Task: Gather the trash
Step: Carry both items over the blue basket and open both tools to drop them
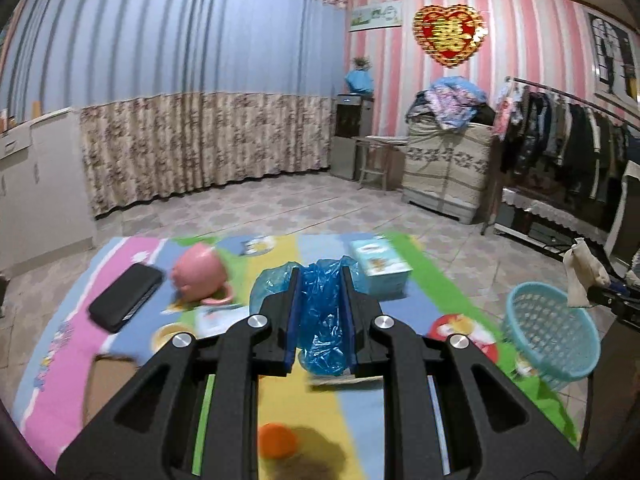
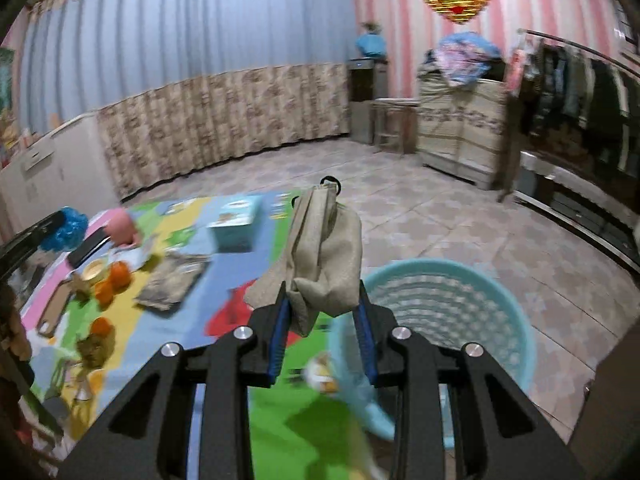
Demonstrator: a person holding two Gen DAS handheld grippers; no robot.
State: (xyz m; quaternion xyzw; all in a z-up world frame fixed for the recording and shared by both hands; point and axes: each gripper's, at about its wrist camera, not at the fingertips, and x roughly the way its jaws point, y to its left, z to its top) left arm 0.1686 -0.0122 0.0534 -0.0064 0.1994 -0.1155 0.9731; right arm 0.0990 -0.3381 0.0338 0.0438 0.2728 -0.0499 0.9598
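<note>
The left gripper [image 1: 320, 276] has its fingers pressed in on a crumpled blue plastic bag [image 1: 320, 320], thin and glossy, which bulges out past the fingertips and sags below the pads. It is held off the ground, tilted a little downward, over a striped play mat [image 1: 280, 400] with cartoon prints.

The right gripper [image 2: 322, 292] pinches a beige cloth pouch [image 2: 324, 256], soft and creased, standing up between the blue-edged pads with its drawstring loop at the top; no gap shows between pads and cloth. It too tilts downward, raised above the floor, near the rim of a pale blue plastic basket [image 2: 460, 304] with a perforated wall, which stands at the mat's edge on the tiled floor.

Spread over the mat are a pink piggy bank [image 1: 198, 274] tipped on its side, a black phone-like case [image 1: 126, 296], a light blue tissue box [image 1: 380, 264], several oranges [image 2: 116, 276], some flattened wrappers [image 2: 172, 284] and a piece of brown cardboard [image 1: 108, 384].

Behind, a blue and floral curtain [image 1: 180, 80] hangs beside pink striped wallpaper.
</note>
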